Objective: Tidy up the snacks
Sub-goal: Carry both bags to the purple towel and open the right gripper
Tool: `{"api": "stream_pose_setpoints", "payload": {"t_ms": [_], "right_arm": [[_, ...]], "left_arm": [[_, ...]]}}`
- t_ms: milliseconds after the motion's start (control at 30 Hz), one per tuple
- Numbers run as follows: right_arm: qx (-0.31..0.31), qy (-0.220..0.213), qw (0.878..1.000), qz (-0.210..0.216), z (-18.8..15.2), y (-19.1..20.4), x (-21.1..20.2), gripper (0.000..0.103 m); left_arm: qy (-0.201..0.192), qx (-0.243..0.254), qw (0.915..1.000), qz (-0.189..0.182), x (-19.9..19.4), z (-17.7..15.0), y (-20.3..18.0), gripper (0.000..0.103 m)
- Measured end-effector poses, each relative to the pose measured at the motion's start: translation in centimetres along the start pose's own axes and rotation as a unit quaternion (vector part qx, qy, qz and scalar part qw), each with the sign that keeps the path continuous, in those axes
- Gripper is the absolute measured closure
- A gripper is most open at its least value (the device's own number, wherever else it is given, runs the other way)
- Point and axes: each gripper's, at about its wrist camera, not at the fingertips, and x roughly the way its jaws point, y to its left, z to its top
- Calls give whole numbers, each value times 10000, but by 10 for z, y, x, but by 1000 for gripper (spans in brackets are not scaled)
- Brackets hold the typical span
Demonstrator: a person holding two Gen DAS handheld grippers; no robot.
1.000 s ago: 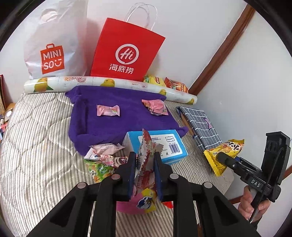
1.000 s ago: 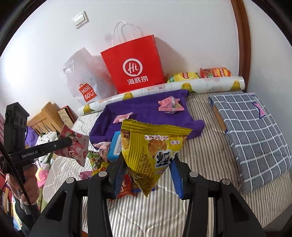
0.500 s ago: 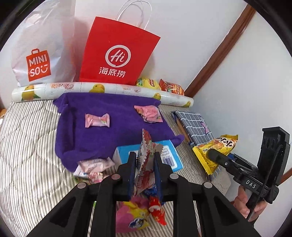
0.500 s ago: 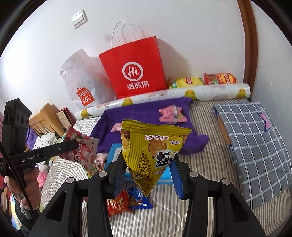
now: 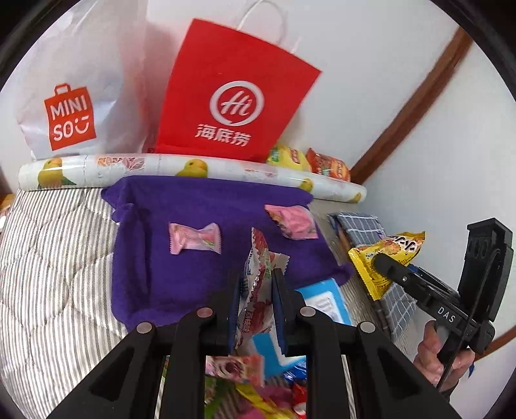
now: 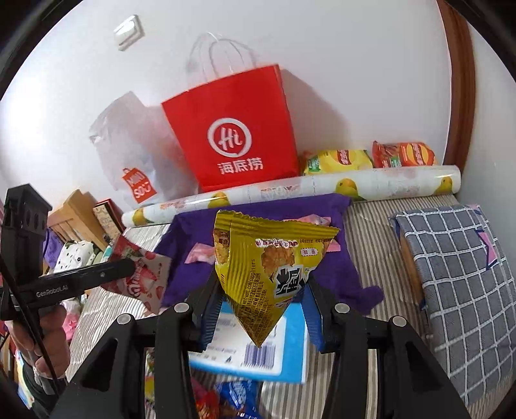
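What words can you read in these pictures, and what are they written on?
"MINI SO": white plastic bag
"Hi" and "海底捞": red paper bag
"DAS": right claw
"GenRobot.AI": left claw
Print on the yellow snack packet, the red strawberry packet and the blue box: too small or blurred to read.

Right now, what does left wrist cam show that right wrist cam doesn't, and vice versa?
Left wrist only: the left gripper head-on, shut on the red strawberry snack packet, and the MINISO logo square-on.

Right wrist only: the wall switch, wooden furniture at left, and the whole grey checked cushion.

Both: red Haidilao paper bag, white MINISO bag, fruit-print roll, purple towel, blue box, and the right gripper shut on the yellow snack packet.
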Motion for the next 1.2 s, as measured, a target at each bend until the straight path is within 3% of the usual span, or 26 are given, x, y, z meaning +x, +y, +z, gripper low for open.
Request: {"api": "stream_pose_setpoints", "payload": {"t_ms": [600, 1200], "right_arm": [[457, 559, 9973, -166, 9, -46, 101, 58], [380, 869, 9951, -270, 0, -55, 134, 58]], "left_arm": [[400, -464, 9978, 263, 65, 25, 54, 85], [813, -749, 9931, 381, 101, 18, 76, 85]]}}
